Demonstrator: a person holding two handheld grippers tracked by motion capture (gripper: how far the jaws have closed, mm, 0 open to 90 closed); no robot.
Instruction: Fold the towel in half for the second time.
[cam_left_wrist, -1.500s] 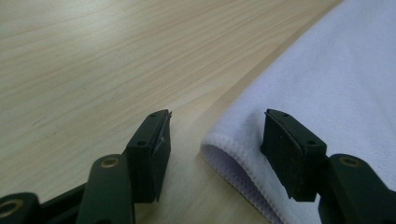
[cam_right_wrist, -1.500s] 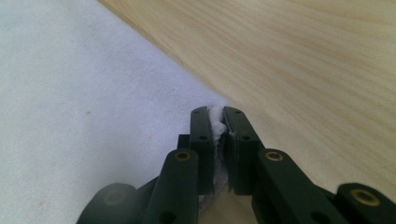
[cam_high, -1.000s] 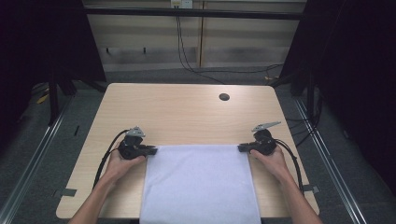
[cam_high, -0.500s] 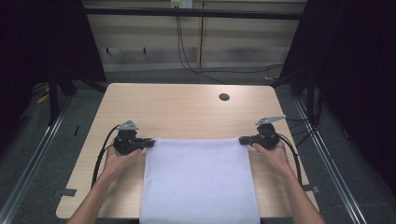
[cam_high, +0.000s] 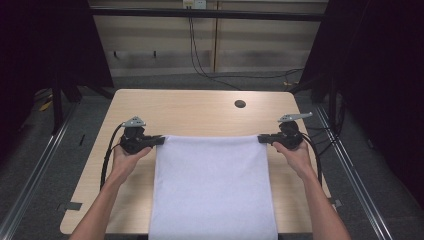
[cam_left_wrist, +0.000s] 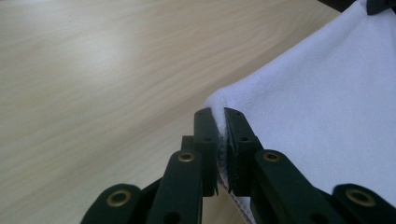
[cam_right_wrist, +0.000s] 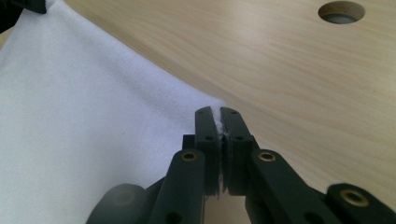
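Note:
A white cloth (cam_high: 212, 185) lies on the wooden table (cam_high: 200, 110) and hangs over its near edge. Its far edge is stretched taut between my two grippers and lifted off the table. In the high view, my left gripper (cam_high: 161, 140) is shut on the far left corner and my right gripper (cam_high: 261, 139) on the far right corner. The left gripper view shows the left gripper (cam_left_wrist: 220, 112) pinching the cloth (cam_left_wrist: 317, 107) at its corner. In the right gripper view, the right gripper (cam_right_wrist: 219, 111) clamps a thin fold of the cloth (cam_right_wrist: 84, 116).
A round cable hole (cam_high: 240, 104) sits in the far right part of the table, also seen as the hole (cam_right_wrist: 341, 11) in the right gripper view. Bare wood lies beyond the cloth. Dark frame posts and floor rails flank the table.
Both grippers have risen and moved a little away from the person, carrying the cloth's far edge up with them. The edge now runs straighter between them.

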